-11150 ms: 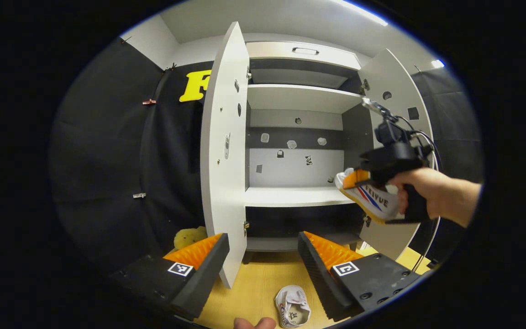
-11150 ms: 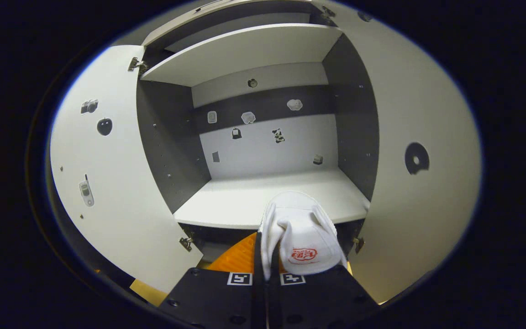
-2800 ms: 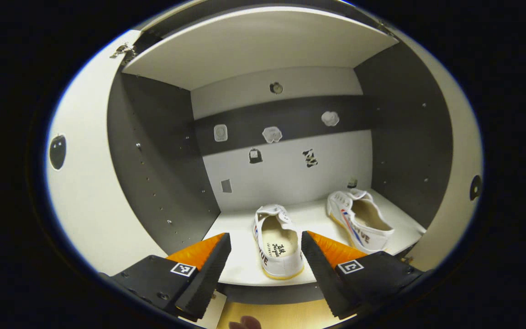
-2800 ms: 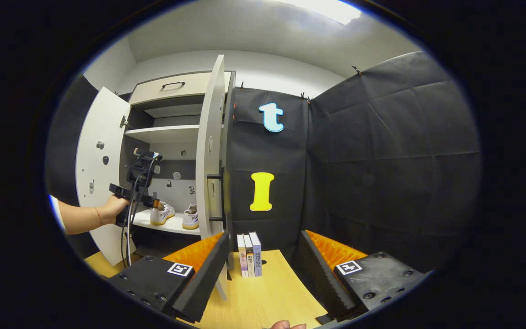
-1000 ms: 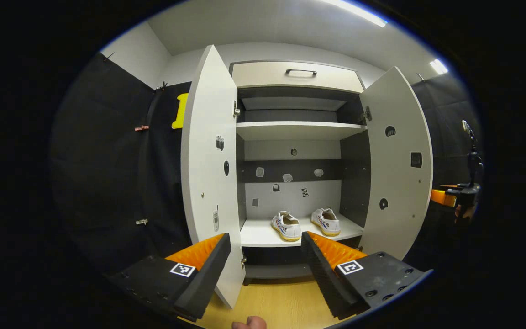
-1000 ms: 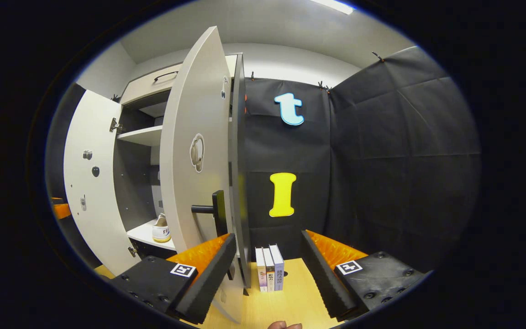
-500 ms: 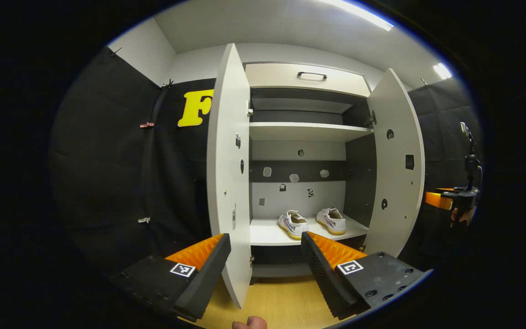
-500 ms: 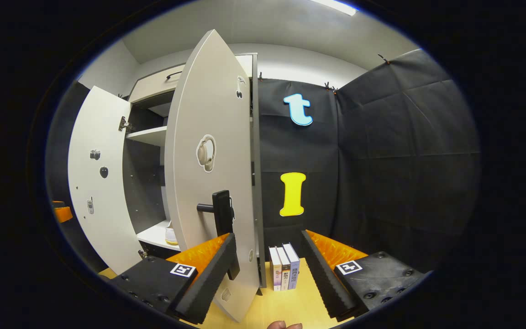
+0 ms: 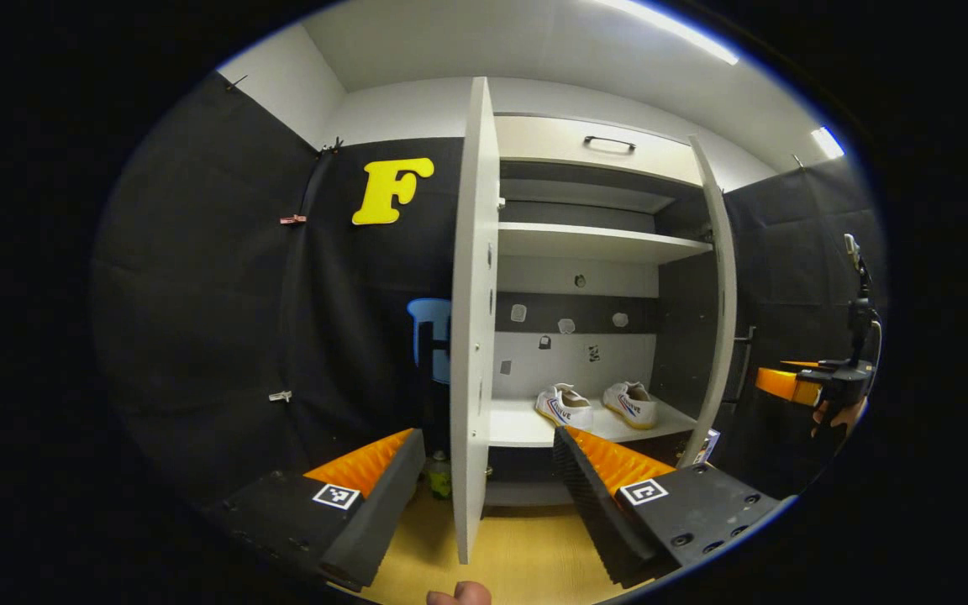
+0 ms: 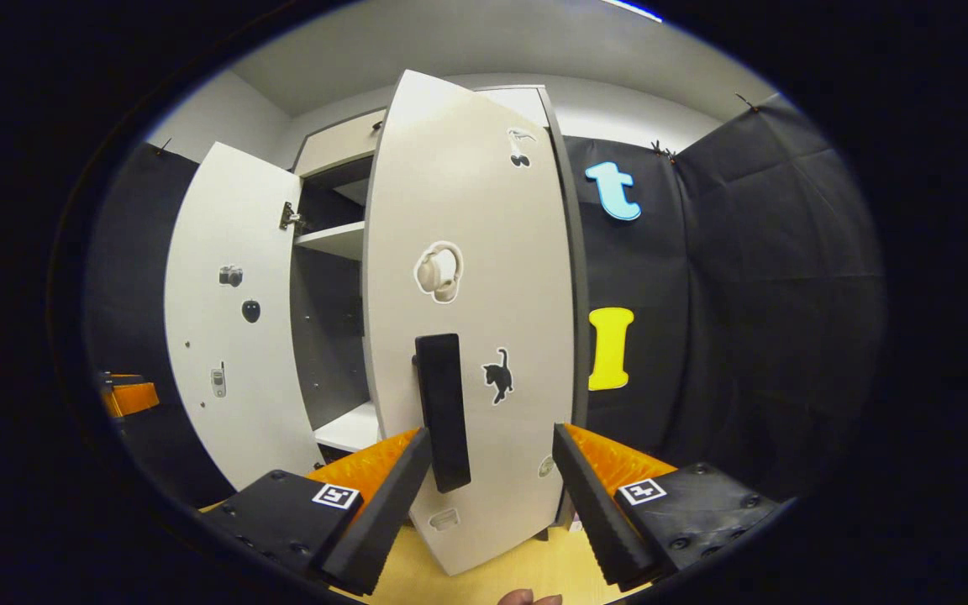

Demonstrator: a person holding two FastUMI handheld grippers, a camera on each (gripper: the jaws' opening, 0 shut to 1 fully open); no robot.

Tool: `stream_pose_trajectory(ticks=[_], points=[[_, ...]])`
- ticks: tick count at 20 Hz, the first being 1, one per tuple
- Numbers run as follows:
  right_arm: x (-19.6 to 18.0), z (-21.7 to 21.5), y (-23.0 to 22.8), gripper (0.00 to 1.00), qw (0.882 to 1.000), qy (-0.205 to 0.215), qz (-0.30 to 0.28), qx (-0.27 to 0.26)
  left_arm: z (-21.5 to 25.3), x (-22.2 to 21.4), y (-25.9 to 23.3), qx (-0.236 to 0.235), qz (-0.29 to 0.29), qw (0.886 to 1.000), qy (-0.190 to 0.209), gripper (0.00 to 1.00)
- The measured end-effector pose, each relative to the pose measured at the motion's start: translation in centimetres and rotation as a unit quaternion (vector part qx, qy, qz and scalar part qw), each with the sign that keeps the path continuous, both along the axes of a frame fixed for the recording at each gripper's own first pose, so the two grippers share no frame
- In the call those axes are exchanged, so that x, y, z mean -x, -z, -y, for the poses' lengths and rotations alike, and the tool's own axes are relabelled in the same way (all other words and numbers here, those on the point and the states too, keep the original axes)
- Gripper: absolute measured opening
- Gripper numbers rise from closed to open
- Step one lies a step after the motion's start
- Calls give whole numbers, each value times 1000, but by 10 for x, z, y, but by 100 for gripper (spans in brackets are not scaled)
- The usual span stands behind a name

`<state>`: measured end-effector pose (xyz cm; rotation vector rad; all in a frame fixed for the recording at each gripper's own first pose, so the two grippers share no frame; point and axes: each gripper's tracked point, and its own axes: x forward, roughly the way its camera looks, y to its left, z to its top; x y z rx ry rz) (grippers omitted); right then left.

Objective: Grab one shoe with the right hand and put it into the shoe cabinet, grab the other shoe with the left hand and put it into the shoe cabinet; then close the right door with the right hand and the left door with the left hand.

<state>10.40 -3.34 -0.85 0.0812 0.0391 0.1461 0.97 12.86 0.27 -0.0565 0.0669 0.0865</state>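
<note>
Shoes — two white ones, left shoe (image 9: pixel 564 406) and right shoe (image 9: pixel 631 402), side by side on the shoe cabinet (image 9: pixel 589 244) lower shelf, at 1 o'clock in the left gripper view. Right door (image 10: pixel 471 311) partly swung, its black handle (image 10: pixel 442 412) between the fingers of the wide-spread right gripper (image 10: pixel 484 487) — contact unclear. Left door (image 9: pixel 471 336) edge-on at 12 o'clock; left gripper (image 9: pixel 484 487) wide, empty.

Two white shoes (image 9: pixel 597 406) sit side by side on the shoe cabinet (image 9: pixel 593 244) lower shelf, centre-right of the left gripper view. Left door (image 9: pixel 471 336) edge-on; right door (image 10: pixel 471 294) partly swung in, black handle facing.
</note>
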Motion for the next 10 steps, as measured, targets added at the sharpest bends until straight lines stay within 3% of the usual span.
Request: stream_pose_trajectory(ticks=[10], points=[[35, -16, -11, 96, 1000, -6, 11, 3, -74, -16, -2, -3, 9, 999, -47, 94]])
